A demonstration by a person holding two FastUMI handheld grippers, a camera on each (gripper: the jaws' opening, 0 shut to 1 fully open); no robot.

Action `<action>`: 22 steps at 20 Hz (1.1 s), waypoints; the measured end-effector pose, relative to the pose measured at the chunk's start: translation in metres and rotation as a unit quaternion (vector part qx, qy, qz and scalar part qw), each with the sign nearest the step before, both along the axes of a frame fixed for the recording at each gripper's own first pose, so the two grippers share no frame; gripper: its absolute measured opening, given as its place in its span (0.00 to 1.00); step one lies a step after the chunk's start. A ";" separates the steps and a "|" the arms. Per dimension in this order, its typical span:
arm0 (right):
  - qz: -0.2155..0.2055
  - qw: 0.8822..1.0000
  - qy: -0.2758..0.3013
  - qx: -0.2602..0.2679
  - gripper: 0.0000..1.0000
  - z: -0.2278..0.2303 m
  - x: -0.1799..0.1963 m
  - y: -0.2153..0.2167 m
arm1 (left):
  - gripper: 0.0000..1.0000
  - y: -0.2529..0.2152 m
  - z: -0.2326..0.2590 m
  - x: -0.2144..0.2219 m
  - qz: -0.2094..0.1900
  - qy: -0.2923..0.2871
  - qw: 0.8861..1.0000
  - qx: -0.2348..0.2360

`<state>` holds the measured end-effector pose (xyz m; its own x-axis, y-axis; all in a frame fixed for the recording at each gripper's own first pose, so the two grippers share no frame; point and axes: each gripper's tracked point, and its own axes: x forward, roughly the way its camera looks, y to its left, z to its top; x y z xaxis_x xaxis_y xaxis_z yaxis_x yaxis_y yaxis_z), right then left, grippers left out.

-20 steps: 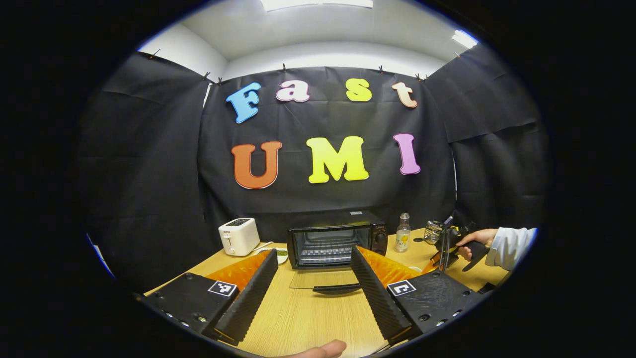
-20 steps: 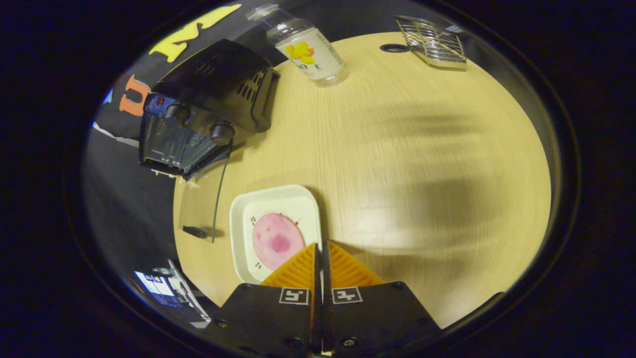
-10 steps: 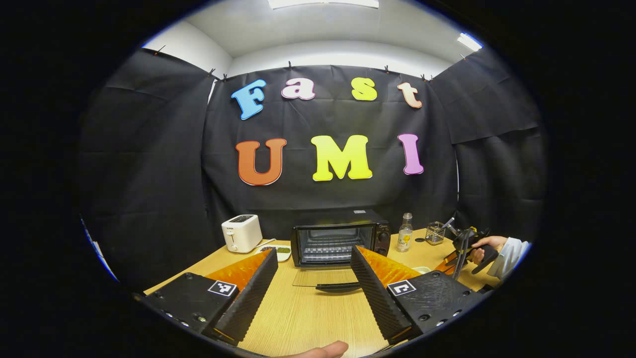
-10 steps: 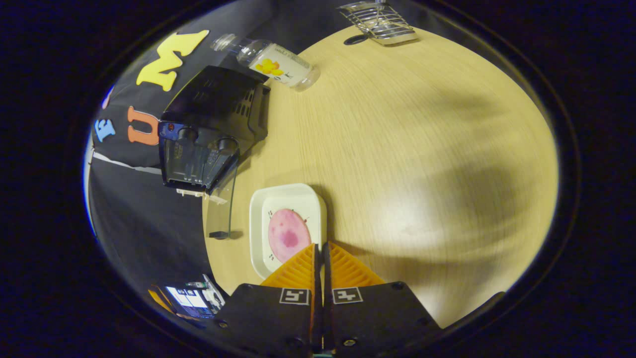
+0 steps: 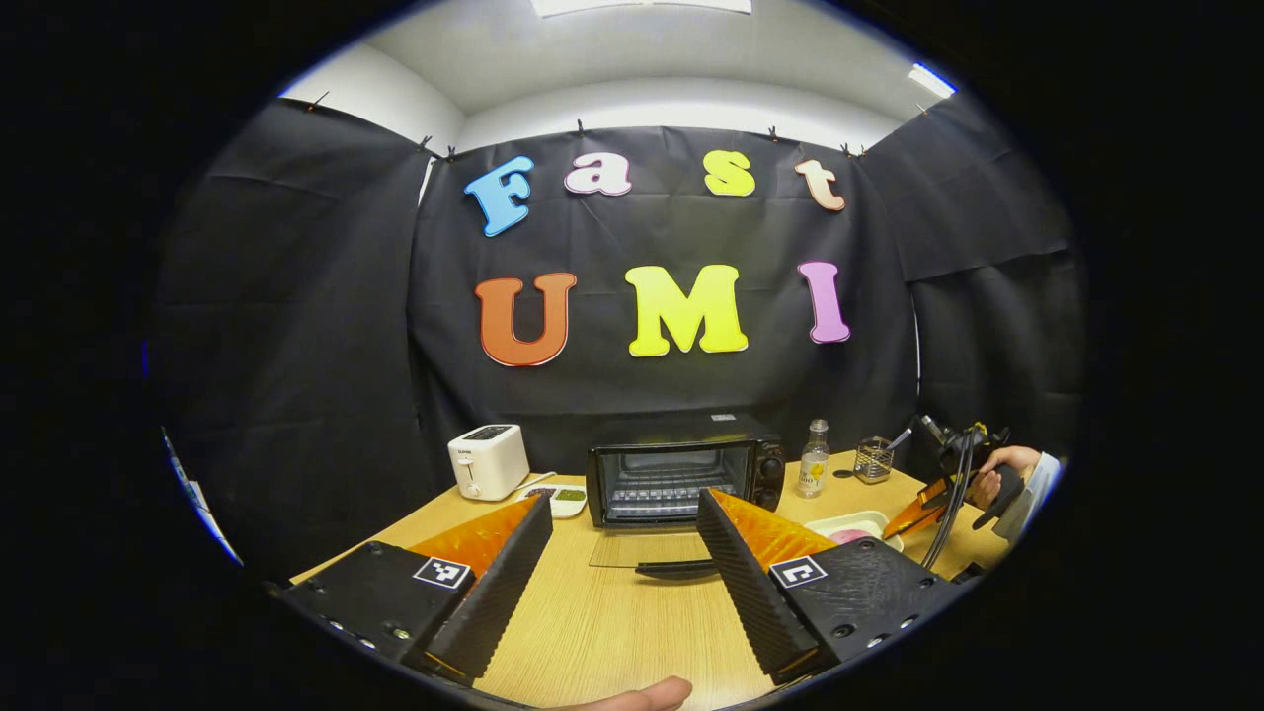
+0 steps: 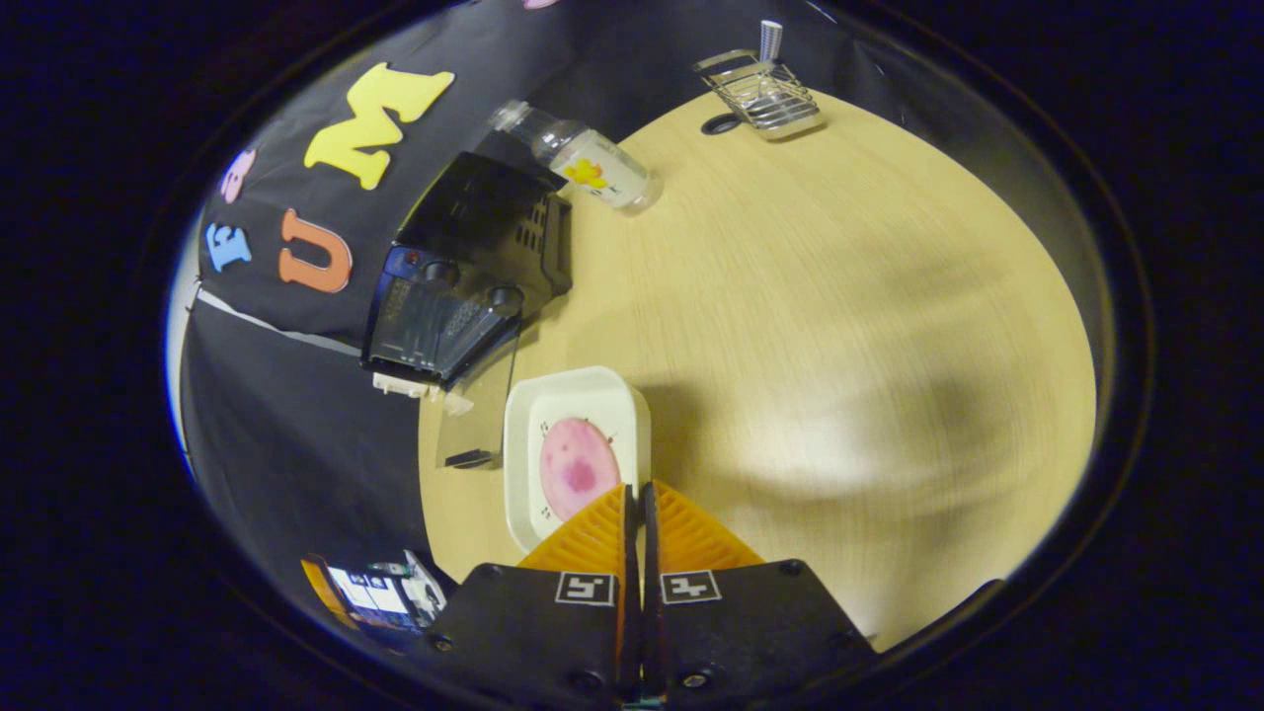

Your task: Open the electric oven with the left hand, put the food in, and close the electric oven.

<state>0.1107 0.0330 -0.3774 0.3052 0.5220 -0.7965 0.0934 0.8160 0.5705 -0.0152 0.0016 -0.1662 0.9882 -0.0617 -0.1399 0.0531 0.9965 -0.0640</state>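
Observation:
The black electric oven (image 5: 681, 479) stands at the back of the table, its glass door (image 5: 642, 548) folded down flat. My left gripper (image 5: 624, 499) is open in front of it, short of the door handle (image 5: 676, 568), holding nothing. A white square plate (image 6: 573, 395) carries a pink round slice of food (image 6: 578, 469). My right gripper (image 6: 637, 489) is shut on the plate's rim, to the right of the oven (image 6: 464, 276). In the left gripper view that plate (image 5: 849, 521) and the right gripper (image 5: 904, 518) show at the right, held by a hand (image 5: 997, 479).
A white toaster (image 5: 487, 461) and a small dish (image 5: 563, 499) sit left of the oven. A bottle (image 6: 592, 168) and a wire basket (image 6: 765, 94) stand behind it on the right. Bare wooden tabletop (image 6: 839, 326) lies right of the plate. A fingertip (image 5: 642, 694) shows at the bottom edge.
The right gripper has carried the plate with it, drawing back from the oven and bottle. The left gripper has pulled back slightly; it stays open and the oven door stays down.

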 end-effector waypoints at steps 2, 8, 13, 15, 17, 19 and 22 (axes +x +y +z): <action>0.008 1.000 -0.011 0.009 0.04 0.016 -0.007 0.015 | 0.94 0.002 -0.002 -0.002 0.000 0.000 1.000 0.001; 0.002 0.999 -0.036 0.026 0.04 0.034 -0.012 0.069 | 0.95 0.020 -0.008 -0.007 0.015 0.000 1.000 0.000; -0.015 0.998 -0.046 0.040 0.01 0.027 -0.001 0.120 | 0.94 0.044 -0.010 -0.013 0.031 -0.004 0.999 -0.017; -0.031 0.997 -0.046 0.052 0.01 0.022 0.001 0.143 | 0.94 0.052 -0.011 -0.017 0.036 -0.008 0.999 -0.017; -0.056 0.995 -0.055 0.062 0.01 0.022 0.007 0.168 | 0.94 0.061 -0.014 -0.019 0.042 -0.015 0.999 -0.019; -0.081 0.992 -0.061 0.074 0.01 0.023 0.016 0.196 | 0.95 0.066 -0.021 -0.024 0.041 -0.013 0.999 -0.024; -0.123 0.986 -0.071 0.092 0.04 0.023 0.031 0.234 | 0.95 0.075 -0.029 -0.034 0.040 -0.012 0.999 -0.022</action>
